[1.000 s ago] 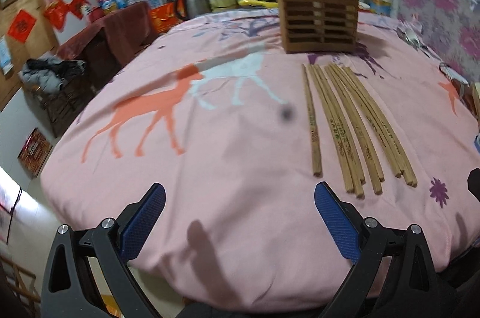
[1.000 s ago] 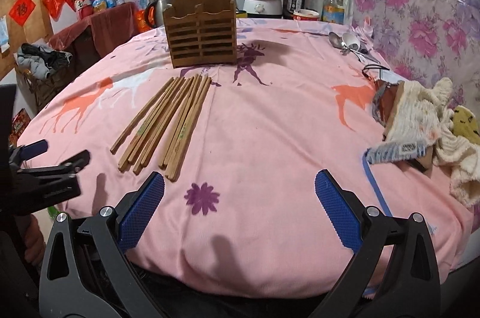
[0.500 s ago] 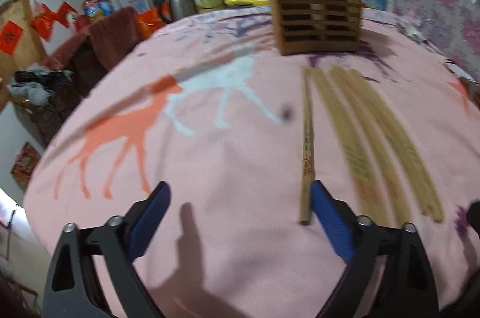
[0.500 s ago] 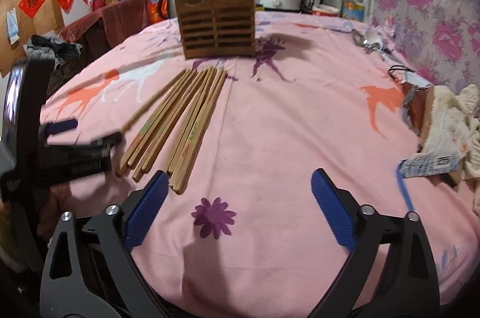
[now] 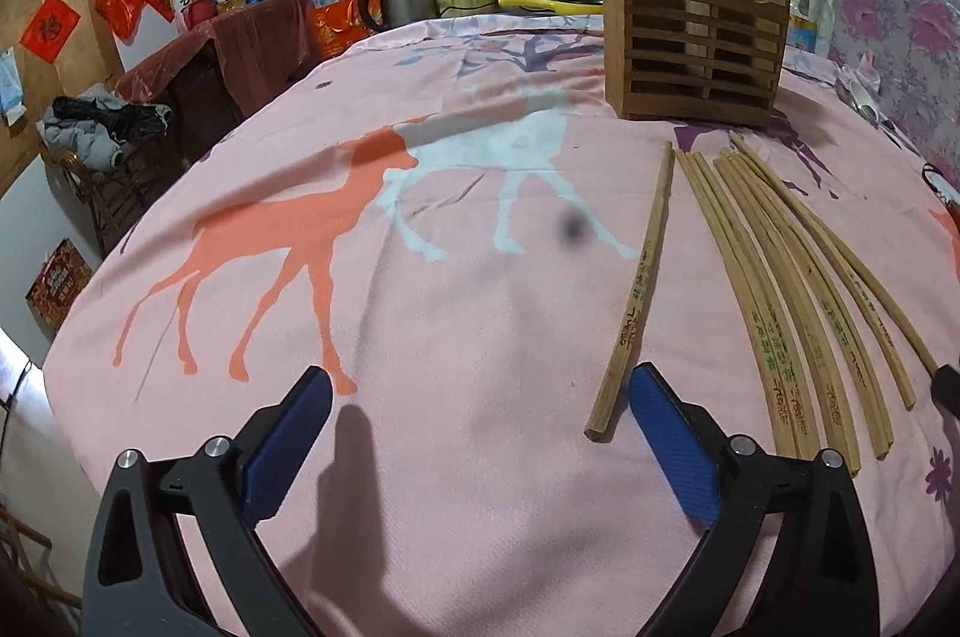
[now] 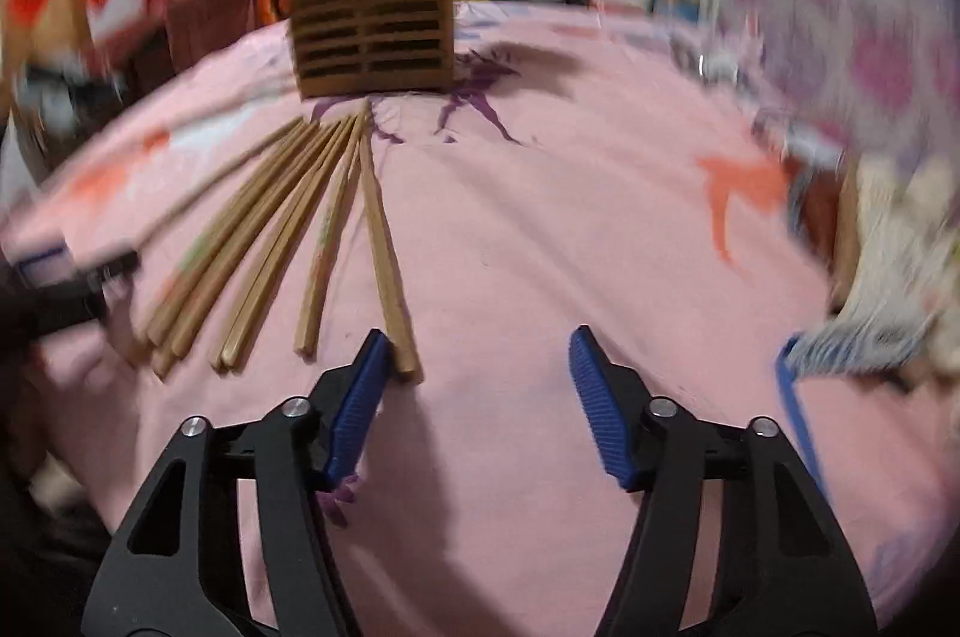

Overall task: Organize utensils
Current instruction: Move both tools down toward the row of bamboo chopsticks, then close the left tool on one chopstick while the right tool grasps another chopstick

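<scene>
Left gripper (image 5: pixel 477 427): jaws spread and opening, nothing gripped. Right gripper (image 6: pixel 474 385): jaws closing, empty. Tan wooden chopsticks (image 5: pixel 780 289) lie on pink deer-print tablecloth (image 5: pixel 420 337), at 6 o'clock from slatted brown wooden holder (image 5: pixel 690 54).

A: The right wrist view is smeared; the cloth pile (image 6: pixel 900 277) at its right edge is unreadable.
B: And the chopstick holder's (image 5: pixel 690 42) inside is hidden behind slats; a dark smudge (image 5: pixel 570 230) blots the lens.

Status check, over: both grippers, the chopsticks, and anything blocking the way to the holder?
Left gripper open, empty. Right gripper closing, near end of outermost chopstick between its jaws. Holder upright beyond chopsticks, path clear.
</scene>
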Demonstrator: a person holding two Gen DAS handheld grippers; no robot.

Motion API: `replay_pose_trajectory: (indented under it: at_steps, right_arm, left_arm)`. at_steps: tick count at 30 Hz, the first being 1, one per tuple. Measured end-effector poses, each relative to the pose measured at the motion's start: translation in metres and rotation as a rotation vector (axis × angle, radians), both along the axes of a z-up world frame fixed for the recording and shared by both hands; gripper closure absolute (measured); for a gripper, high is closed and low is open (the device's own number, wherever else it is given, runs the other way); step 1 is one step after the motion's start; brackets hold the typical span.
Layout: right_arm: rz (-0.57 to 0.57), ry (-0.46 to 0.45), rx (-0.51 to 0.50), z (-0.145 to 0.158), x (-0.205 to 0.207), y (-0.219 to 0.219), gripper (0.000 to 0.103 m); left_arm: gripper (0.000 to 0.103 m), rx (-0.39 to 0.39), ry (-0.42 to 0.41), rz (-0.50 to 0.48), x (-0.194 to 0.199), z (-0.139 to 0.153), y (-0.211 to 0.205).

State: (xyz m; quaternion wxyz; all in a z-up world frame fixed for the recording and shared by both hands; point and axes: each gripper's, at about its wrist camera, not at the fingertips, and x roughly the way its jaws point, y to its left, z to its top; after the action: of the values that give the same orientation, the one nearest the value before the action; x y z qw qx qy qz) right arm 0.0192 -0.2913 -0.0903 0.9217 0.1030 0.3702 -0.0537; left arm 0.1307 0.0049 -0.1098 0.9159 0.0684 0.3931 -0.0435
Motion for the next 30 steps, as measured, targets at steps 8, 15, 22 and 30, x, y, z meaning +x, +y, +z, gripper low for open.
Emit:
replay_pose_trajectory:
  at_steps: [8, 15, 22, 30]
  right_arm:
    - [0.029, -0.006, 0.029, 0.002, -0.001, 0.003, 0.057]
    - [0.07, 0.012, 0.003, -0.002, 0.008, 0.017, 0.059]
    - [0.06, -0.018, -0.068, -0.007, 0.006, 0.024, 0.069]
    - [0.071, -0.052, -0.065, -0.008, 0.004, 0.024, 0.093]
  left_arm:
    - [0.004, -0.063, -0.003, 0.032, -0.002, -0.004, 0.006]
    - [0.006, -0.057, 0.024, 0.023, 0.0, -0.002, 0.006]
    - [0.049, -0.047, 0.025, -0.131, -0.004, 0.002, -0.012]
    - [0.097, -0.1, 0.043, -0.238, -0.014, 0.004, -0.026]
